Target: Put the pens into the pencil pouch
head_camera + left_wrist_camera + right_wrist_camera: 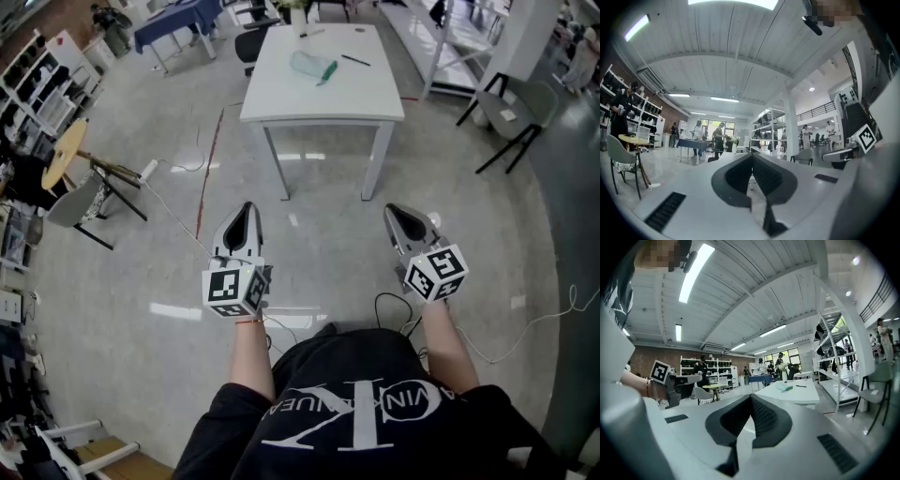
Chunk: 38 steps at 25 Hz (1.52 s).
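White table point(281, 98) is standing well ahead of the person across bare floor, and everything for the task is sitting on its top: a pale pencil pouch point(306, 64) is lying near the middle, a green pen point(327, 72) is resting against the pouch's right edge, and a black pen point(355, 60) is lying apart further right. Another thin item near the far edge is too small to call. The left gripper point(247, 210) and right gripper point(395, 212) are being held level at waist height, side by side, pointing toward the table. Each gripper view is showing its ribbed pads pressed together with nothing between them, so both are empty. Judging the step: this is looking like the approach, no pen picked up yet and none seen in the pouch. Next move is likely calling for walking up to the table, spreading one gripper's jaws over a pen, and probably using the other gripper to steady or open the pouch; whether it is zipped can't be told from here.
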Available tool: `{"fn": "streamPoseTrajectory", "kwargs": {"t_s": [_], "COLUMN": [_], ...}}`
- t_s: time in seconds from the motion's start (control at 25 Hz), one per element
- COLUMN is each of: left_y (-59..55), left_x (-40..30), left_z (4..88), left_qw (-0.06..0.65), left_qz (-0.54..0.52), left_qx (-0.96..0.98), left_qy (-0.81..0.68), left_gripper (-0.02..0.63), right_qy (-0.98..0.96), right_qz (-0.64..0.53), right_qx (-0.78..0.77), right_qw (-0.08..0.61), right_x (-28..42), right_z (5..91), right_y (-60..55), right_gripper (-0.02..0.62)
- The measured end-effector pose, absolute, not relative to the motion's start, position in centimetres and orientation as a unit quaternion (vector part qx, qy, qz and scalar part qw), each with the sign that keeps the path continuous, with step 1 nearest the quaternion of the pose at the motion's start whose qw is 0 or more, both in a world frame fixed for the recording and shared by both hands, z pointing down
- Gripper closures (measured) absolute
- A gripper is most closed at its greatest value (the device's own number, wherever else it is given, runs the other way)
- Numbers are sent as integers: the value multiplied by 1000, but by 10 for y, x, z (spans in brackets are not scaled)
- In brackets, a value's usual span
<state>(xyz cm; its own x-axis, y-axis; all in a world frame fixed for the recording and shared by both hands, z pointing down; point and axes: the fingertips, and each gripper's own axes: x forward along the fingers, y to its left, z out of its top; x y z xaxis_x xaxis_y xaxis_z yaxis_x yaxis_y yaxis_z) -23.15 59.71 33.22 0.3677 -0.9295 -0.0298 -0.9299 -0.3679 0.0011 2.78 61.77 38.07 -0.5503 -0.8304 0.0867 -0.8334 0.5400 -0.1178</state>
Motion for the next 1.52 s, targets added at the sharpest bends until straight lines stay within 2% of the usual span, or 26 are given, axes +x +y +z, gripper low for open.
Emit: {"fn": "streamPoseTrajectory", "kwargs": {"t_s": [0.56, 0.72, 0.76, 1.12, 1.52], "left_y": [581, 566, 561, 473, 380], "left_x": [-257, -251, -249, -250, -221], "left_z": [348, 358, 359, 362, 351], "left_qw": [-24, -35, -36, -52, -54], "left_qz": [15, 11, 10, 14, 15], "left_qx": [-829, -834, -835, -825, -827], "left_qy": [558, 551, 549, 563, 560], "left_gripper": [603, 603, 603, 603, 603], "right_qy": [-864, -859, -858, -853, -859], "right_qz": [90, 113, 116, 126, 135], "right_qx": [496, 499, 500, 507, 494], "right_qw": [-1, 2, 1, -3, -3], "right_x": [14, 21, 24, 46, 65], "right_z": [395, 406, 406, 411, 408], "right_y": [604, 588, 583, 496, 401], "right_gripper": [586, 450, 443, 430, 428]}}
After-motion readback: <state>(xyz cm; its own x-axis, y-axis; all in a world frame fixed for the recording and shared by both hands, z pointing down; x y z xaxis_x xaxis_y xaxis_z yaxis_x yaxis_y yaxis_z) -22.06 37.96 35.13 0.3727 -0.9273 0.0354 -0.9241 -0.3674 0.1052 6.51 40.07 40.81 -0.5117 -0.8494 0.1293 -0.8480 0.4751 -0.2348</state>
